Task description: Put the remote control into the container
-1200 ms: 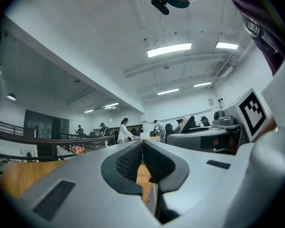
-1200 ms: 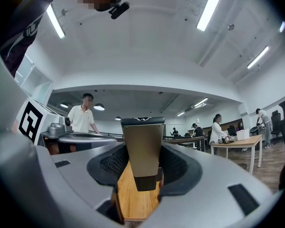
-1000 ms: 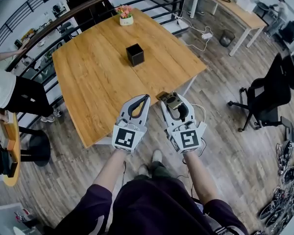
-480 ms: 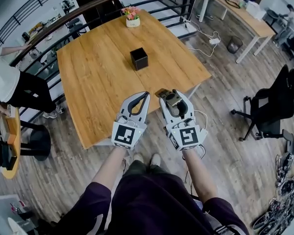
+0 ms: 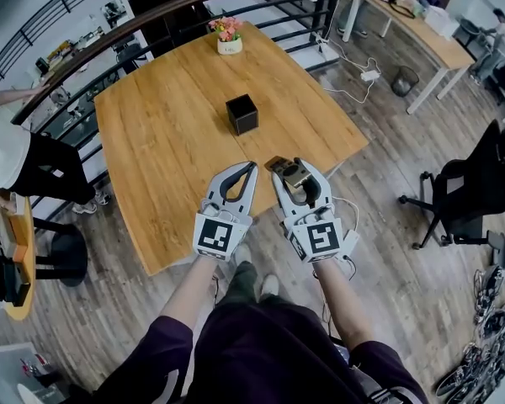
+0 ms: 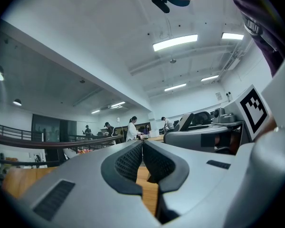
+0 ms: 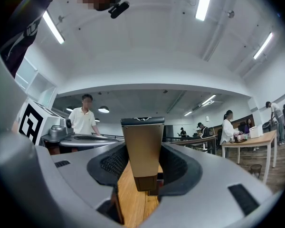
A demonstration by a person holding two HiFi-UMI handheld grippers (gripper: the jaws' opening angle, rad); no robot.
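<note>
A small black cube-shaped container [image 5: 241, 114] stands open-topped near the middle of the wooden table [image 5: 160, 158]. My right gripper [image 5: 288, 167] is shut on a gold-brown remote control [image 5: 286, 172], which sticks out past the jaws over the table's near edge. The right gripper view has the remote [image 7: 142, 151] standing upright between the pads. My left gripper [image 5: 248, 168] hovers beside it, shut with nothing in it; its pads [image 6: 133, 161] meet in the left gripper view. Both grippers are short of the container.
A white pot of pink flowers [image 5: 228, 35] sits at the table's far corner. A railing [image 5: 109, 32] runs behind the table. A person [image 5: 17, 158] stands at left, a black office chair [image 5: 467, 192] at right, a long desk [image 5: 412, 23] far right.
The view has drifted closer to the table. Both grippers keep their pose, with the remote still held in the right one.
</note>
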